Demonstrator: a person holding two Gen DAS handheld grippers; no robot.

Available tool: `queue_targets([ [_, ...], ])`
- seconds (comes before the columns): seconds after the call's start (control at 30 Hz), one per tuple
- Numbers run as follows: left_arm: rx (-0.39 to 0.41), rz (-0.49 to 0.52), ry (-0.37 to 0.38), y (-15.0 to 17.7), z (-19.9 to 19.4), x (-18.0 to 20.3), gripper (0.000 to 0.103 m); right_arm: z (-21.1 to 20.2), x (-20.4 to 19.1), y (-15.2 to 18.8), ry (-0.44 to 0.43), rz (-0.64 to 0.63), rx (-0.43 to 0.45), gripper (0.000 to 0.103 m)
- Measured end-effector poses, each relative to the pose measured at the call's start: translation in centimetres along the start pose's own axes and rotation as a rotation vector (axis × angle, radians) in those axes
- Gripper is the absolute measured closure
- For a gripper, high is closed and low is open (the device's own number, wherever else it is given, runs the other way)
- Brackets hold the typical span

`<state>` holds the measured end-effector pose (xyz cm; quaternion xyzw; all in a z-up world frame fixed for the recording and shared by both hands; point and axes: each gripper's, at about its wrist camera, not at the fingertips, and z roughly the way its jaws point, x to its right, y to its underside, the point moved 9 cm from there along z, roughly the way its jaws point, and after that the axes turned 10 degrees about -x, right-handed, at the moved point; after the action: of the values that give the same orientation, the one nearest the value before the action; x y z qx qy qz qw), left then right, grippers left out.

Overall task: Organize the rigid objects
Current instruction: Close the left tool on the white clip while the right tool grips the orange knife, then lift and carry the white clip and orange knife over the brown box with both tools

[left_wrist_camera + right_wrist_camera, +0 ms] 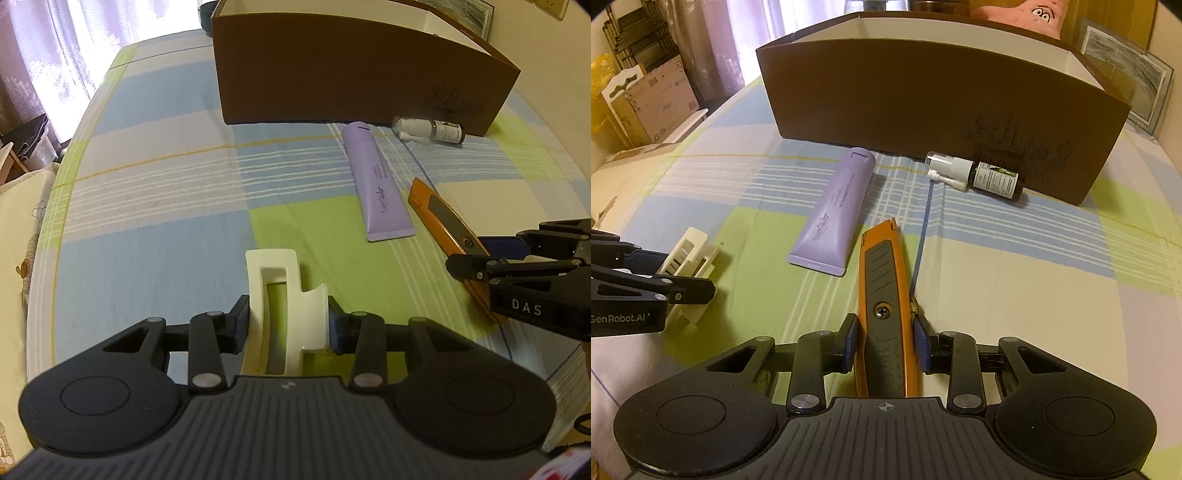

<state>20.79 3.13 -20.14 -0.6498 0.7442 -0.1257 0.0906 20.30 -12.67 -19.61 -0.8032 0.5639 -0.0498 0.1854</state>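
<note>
Both matte black plastic grippers (pixel 288 325) (pixel 886 343): ribbed housing, round side discs, silver pivot screws, blue pads (pixel 850 341). White "DAS", "GenRobot.AI" lettering.

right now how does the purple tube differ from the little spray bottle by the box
The purple tube is long, flat and opaque lilac; the spray bottle is shorter, round, dark with a white nozzle. The tube points toward the box; the bottle lies along its wall. Both lie flat, ungrasped.

clip: white hair claw (pixel 286 310), I've got it clamped
knife: orange utility knife (pixel 884 314), clamped too
tube: purple tube (pixel 836 214), flat by brown box (pixel 923 110)
bottle: spray bottle (pixel 979 175), on side against box
</note>
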Motion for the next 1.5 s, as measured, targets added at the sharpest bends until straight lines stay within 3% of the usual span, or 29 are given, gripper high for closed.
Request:
queue_targets([
  [0.83,0.047,0.013,0.009,-1.0,-2.0,0.9,0.067,-2.2,-0.4,0.8,-0.061,0.029,0.01,0.075],
  [1.5,0.096,0.023,0.018,-2.9,-4.0,1.6,0.067,-5.0,0.4,-0.5,-0.072,0.084,0.079,0.075],
])
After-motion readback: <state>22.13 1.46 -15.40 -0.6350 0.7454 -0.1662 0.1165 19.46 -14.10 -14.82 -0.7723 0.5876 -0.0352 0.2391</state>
